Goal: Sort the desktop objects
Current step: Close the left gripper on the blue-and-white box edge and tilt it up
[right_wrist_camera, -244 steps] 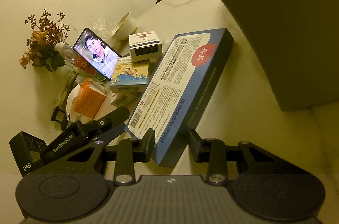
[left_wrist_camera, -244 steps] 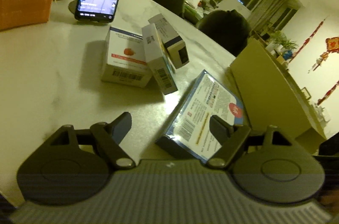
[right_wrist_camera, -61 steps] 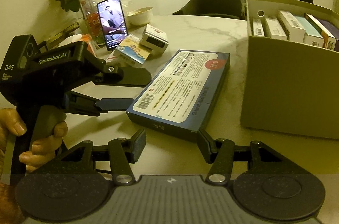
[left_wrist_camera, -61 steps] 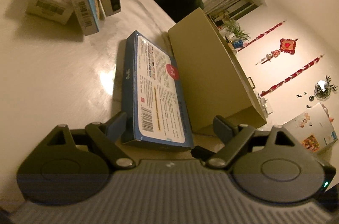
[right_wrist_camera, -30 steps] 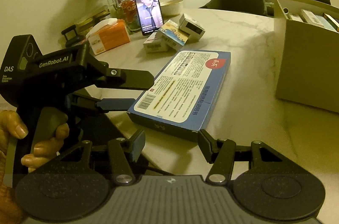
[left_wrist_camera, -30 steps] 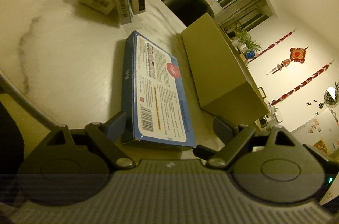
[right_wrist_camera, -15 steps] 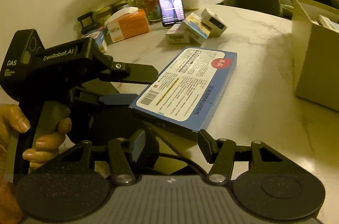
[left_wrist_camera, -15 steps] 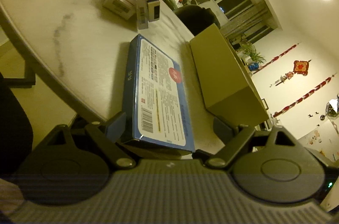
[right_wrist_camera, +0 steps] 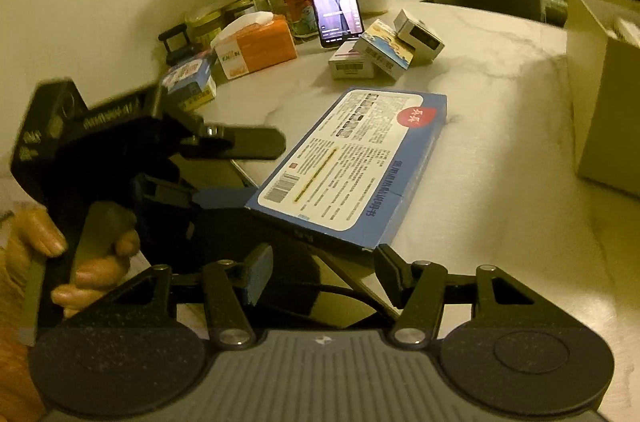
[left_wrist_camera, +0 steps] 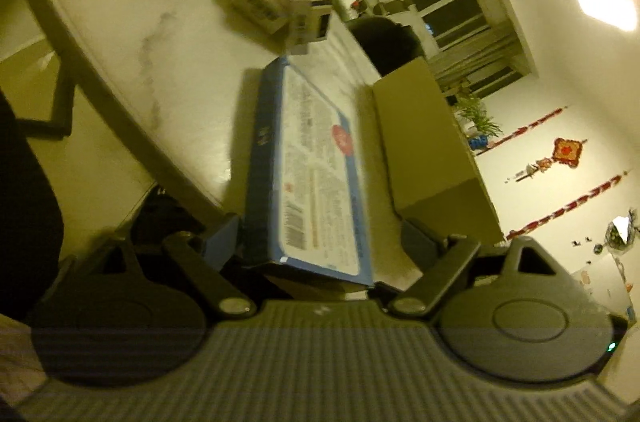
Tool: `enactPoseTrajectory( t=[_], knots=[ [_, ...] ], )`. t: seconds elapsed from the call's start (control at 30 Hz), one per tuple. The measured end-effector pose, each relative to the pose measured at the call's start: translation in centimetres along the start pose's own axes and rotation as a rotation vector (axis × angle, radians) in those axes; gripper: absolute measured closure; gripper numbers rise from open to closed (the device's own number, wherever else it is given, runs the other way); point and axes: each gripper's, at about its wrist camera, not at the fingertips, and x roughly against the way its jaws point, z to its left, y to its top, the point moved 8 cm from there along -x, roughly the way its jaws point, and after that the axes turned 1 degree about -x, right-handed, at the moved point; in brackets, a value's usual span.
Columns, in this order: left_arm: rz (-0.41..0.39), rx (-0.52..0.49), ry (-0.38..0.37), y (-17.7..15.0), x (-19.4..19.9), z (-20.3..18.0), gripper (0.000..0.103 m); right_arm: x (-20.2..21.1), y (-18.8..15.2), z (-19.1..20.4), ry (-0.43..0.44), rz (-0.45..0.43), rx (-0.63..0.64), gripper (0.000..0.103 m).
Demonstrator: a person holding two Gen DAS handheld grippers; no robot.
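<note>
— Grippers first: how do they stand?
— Left gripper point(left_wrist_camera: 316, 242) straddles the near end of the blue box point(right_wrist_camera: 352, 166), jaws wide, pads not visibly pressing. Right gripper point(right_wrist_camera: 324, 274) hangs parted and empty just short of it.
— And the box?
— Flat on the marble table point(right_wrist_camera: 492, 126), its near end over the edge. Beyond, small boxes point(right_wrist_camera: 384, 50); cardboard carton point(right_wrist_camera: 600, 94) to the right.

glossy marble-look table point(right_wrist_camera: 500, 94), printed card box point(right_wrist_camera: 352, 158) (slight sheen), matt cardboard bin point(left_wrist_camera: 424, 142)
</note>
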Motion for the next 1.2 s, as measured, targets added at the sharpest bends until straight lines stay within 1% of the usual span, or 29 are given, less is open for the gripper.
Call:
enactPoseTrajectory(
  t=[0.13, 0.23, 0.3, 0.37, 0.47, 0.53, 0.57, 0.6, 0.73, 0.87, 0.97, 1.07, 1.2],
  knots=[
    [0.012, 0.015, 0.005, -0.1, -0.2, 0.4, 0.02, -0.2, 0.8, -0.7, 0.006, -0.017, -0.036, 0.043],
    [0.029, 0.043, -0.004, -0.2, -0.4, 0.8, 0.022, -0.4, 1.4, -1.0, 0.009, -0.029, -0.045, 0.044],
    [0.032, 0.053, -0.001, -0.2, -0.4, 1.1, 0.023, -0.6, 1.6, -0.8, 0.029, -0.02, -0.041, 0.045],
    [0.03, 0.066, 0.009, -0.2, -0.3, 1.4, 0.027, -0.8, 1.5, -0.2, 0.06, -0.008, -0.029, 0.046],
    [0.035, 0.087, 0.02, -0.1, -0.1, 2.0, 0.038, -0.9, 1.4, 0.5, 0.07, -0.001, -0.003, 0.046],
    [0.036, 0.086, 0.049, -0.1, 0.1, 2.2, 0.052, -1.0, 1.4, 0.6, 0.069, 0.0, 0.003, 0.046],
    [0.037, 0.088, 0.063, -0.2, 0.1, 2.4, 0.056, -1.0, 1.4, 0.5, 0.071, 0.001, -0.002, 0.046],
    [0.037, 0.091, 0.076, -0.2, 0.2, 2.5, 0.062, -1.0, 1.4, 0.4, 0.073, 0.002, -0.006, 0.046],
    [0.033, 0.091, 0.091, -0.1, 0.4, 2.6, 0.063, -1.3, 1.5, 0.2, 0.071, 0.004, -0.01, 0.046],
    [0.008, 0.067, 0.103, 0.2, 1.1, 1.9, 0.067, -1.3, 1.5, 0.2, 0.072, 0.004, -0.009, 0.046],
    [-0.026, 0.027, 0.106, 0.7, 1.8, 0.8, 0.073, -1.2, 1.5, 0.0, 0.079, 0.004, -0.017, 0.046],
    [-0.052, -0.032, 0.122, 1.3, 2.2, -0.6, 0.075, -1.3, 1.6, -0.1, 0.092, 0.004, -0.032, 0.046],
    [-0.065, -0.122, 0.153, 1.8, 1.9, -2.5, 0.078, -1.2, 1.7, -0.2, 0.099, -0.005, -0.037, 0.046]
  ],
)
